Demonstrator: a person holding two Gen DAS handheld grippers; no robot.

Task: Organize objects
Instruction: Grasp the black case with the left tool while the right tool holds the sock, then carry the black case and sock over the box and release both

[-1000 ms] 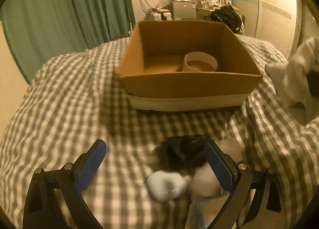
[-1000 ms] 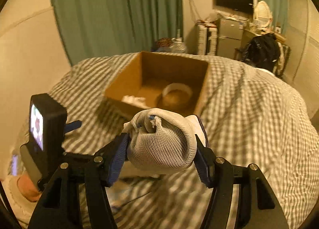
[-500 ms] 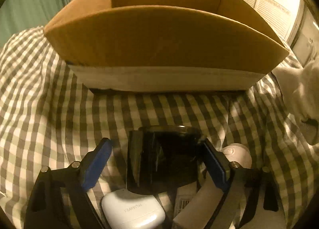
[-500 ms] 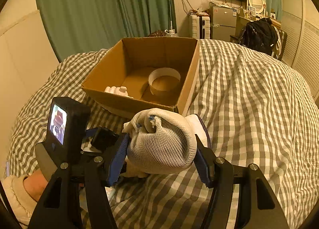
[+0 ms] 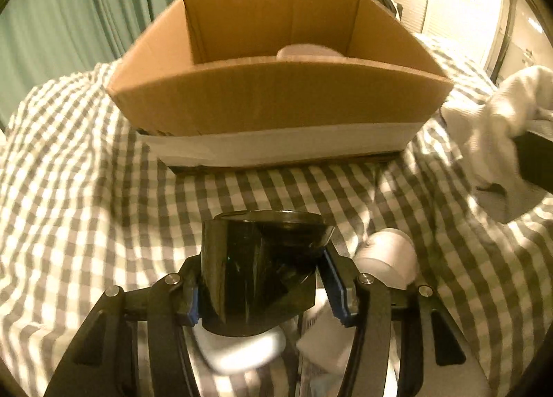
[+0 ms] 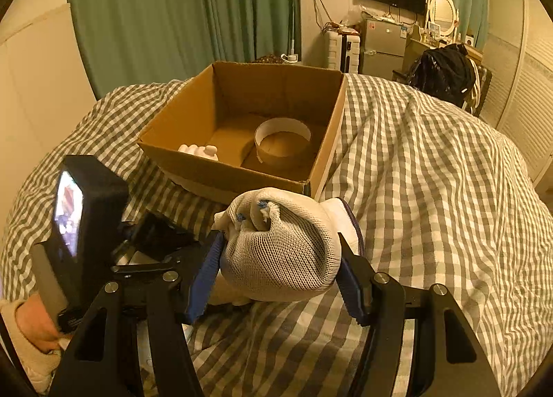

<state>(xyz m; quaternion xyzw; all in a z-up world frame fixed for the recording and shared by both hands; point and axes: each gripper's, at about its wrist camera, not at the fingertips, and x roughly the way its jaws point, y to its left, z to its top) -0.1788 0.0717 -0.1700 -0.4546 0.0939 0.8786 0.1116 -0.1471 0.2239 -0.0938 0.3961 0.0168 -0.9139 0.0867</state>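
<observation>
A glossy black container (image 5: 259,269) sits between the blue pads of my left gripper (image 5: 262,290). The jaws are closing and both pads touch its sides. Under it lie a white earbud case (image 5: 242,352) and a white cylinder (image 5: 387,255) on the checked bedspread. My right gripper (image 6: 280,269) is shut on a rolled white mesh sock bundle (image 6: 280,252), held above the bed near the front corner of the open cardboard box (image 6: 214,169). The box (image 5: 276,100) holds a paper ring (image 6: 281,141) and a small white item (image 6: 198,151).
The grey-and-white checked bedspread (image 6: 432,189) covers the whole bed. In the right wrist view the left gripper's black body with its screen (image 6: 86,224) stands at the left, held by a hand (image 6: 34,324). Green curtains (image 6: 179,17), a fridge and a black bag stand behind.
My left gripper came down toward the black container and its jaws drew in from wide apart to touch it. The right gripper sank a little, still holding the sock bundle.
</observation>
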